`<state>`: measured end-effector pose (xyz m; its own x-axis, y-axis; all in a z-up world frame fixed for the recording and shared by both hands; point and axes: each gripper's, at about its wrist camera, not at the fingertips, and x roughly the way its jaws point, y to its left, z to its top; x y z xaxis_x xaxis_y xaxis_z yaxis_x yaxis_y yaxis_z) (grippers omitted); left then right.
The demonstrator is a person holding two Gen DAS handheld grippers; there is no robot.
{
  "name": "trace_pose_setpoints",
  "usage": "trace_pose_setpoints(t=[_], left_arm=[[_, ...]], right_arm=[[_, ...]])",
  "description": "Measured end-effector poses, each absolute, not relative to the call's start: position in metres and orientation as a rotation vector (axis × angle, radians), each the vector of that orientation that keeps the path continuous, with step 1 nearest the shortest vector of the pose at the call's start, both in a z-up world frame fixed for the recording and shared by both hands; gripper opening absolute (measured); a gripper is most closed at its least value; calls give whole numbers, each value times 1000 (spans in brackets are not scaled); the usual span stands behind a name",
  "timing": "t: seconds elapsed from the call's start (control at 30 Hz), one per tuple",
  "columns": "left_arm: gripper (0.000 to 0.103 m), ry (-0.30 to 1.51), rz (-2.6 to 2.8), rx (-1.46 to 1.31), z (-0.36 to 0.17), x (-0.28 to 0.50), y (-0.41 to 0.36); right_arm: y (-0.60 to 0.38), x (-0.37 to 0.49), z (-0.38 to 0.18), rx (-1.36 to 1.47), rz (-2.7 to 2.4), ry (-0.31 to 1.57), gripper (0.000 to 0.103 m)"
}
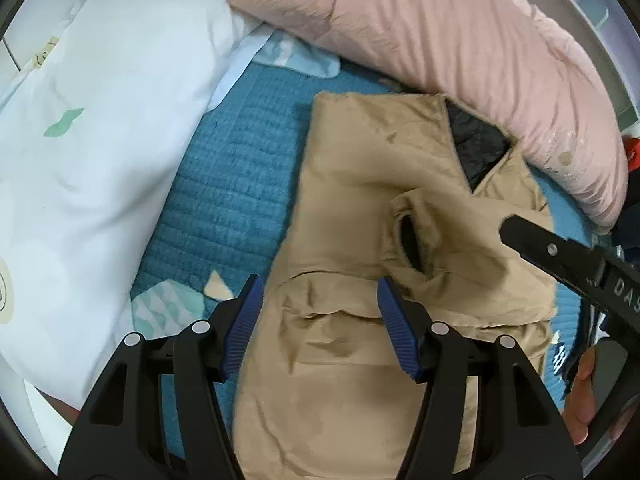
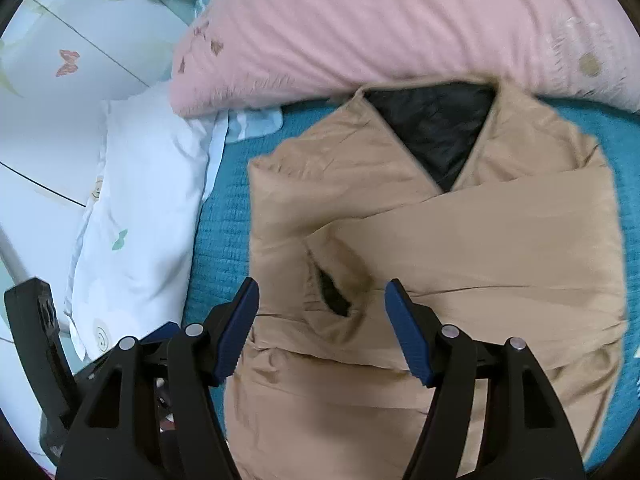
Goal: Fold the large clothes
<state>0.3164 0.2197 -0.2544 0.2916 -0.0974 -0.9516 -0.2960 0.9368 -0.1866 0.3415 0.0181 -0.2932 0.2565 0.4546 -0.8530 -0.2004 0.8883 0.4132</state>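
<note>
From the left wrist camera, the tan coat (image 1: pixel 384 240) lies on the blue quilted bedcover (image 1: pixel 232 184), filling the frame from the centre down toward six o'clock. Both front panels are drawn across the body, leaving a V of black lining (image 1: pixel 476 144) at about one o'clock, and a sleeve cuff (image 1: pixel 412 236) lies over the chest just right of centre. The left gripper (image 1: pixel 320 324) stands with its blue pads apart over the coat's lower part — cloth lies beneath the gap, but nothing is pinched. At three o'clock the black finger of the right gripper (image 1: pixel 568 256) reaches in over the coat's right edge. A white pillow (image 1: pixel 88 152) fills nine o'clock and a pink quilt (image 1: pixel 420 36) runs from twelve to two.

From the right wrist camera, the coat (image 2: pixel 460 240) again lies flat, collar opening at twelve to one o'clock against the pink quilt (image 2: pixel 380 20), the cuff opening showing dark just above the tool. The right gripper (image 2: pixel 320 328) is spread wide with nothing clamped. The white pillow (image 2: pixel 144 208) lies at nine o'clock.

Judging by this, the lengthwise stage looks finished — sleeves and sides are tucked in and the coat forms a long narrow shape. What probably remains is doubling the hem up toward the collar, perhaps twice, and smoothing.
</note>
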Motion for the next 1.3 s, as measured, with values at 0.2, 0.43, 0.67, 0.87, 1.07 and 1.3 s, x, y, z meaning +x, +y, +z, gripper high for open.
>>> trace_pose_setpoints(t=[0.2, 0.43, 0.67, 0.87, 1.07, 1.3], left_arm=[[61, 1238, 23, -406, -234, 345, 175], [60, 1283, -110, -440, -250, 392, 105], [48, 1410, -87, -352, -298, 413, 62], [15, 1496, -16, -343, -335, 398, 85], [6, 1497, 13, -307, -352, 395, 88], [3, 1484, 28, -203, -351, 395, 80]], right_arm=[[-33, 341, -279, 200, 372, 1198, 46], [-93, 349, -304, 215, 293, 1260, 22], [-124, 351, -339, 259, 253, 1336, 19], [-113, 348, -362, 295, 307, 1393, 16], [-79, 350, -384, 323, 406, 1436, 10], [-120, 354, -391, 260, 253, 1424, 0]])
